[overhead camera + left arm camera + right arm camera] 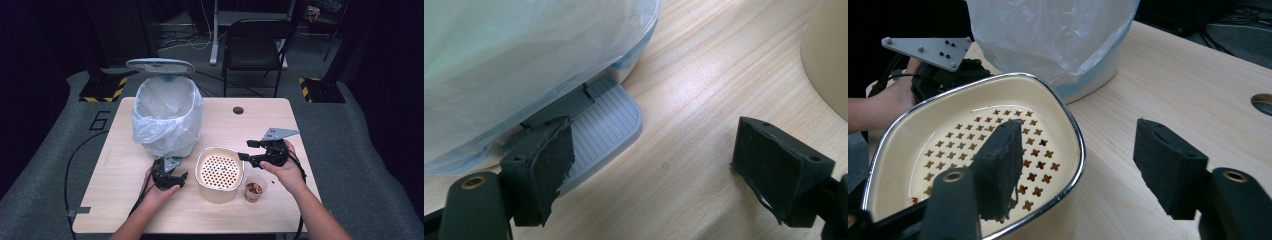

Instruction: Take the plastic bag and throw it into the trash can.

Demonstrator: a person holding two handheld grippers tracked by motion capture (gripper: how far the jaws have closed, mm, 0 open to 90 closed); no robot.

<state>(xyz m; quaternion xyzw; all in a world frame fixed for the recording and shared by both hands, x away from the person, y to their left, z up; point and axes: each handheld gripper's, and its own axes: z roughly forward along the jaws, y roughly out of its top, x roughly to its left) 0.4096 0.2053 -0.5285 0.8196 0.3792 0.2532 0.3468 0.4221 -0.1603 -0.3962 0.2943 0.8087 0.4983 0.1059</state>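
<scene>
Here the wooden table (225, 120) carries everything, and the biggest thing on it is the pedal bin (167, 117), lined with a white plastic bag, standing at the far left with its round lid (160, 65) raised behind it. In the left gripper view the bin's grey ribbed foot pedal (606, 122) juts out from under the bag onto the wood.

Next in size is the cream strainer basket (220, 172) with a metal rim and a floor pierced by cross-shaped holes; it sits near the front edge, just right of the bin and between the 2 hands. In the right gripper view a few reddish-brown scraps cling to its floor at the lower left.

The right gripper (251, 150) hovers just beside the basket's right rim, level with its far corner, jaws spread and empty. In its own view 1 jaw hangs over the basket's interior and the other over bare table, neither pad touching the rim.

The left gripper (170, 181) rests low at the foot of the bin, jaws spread with nothing between them; 1 pad lies right by the pedal's near corner.

Smallest, a clear plastic cup (255, 189) with brown residue inside stands just beside the basket's front right corner, under the right hand (285, 170).
</scene>
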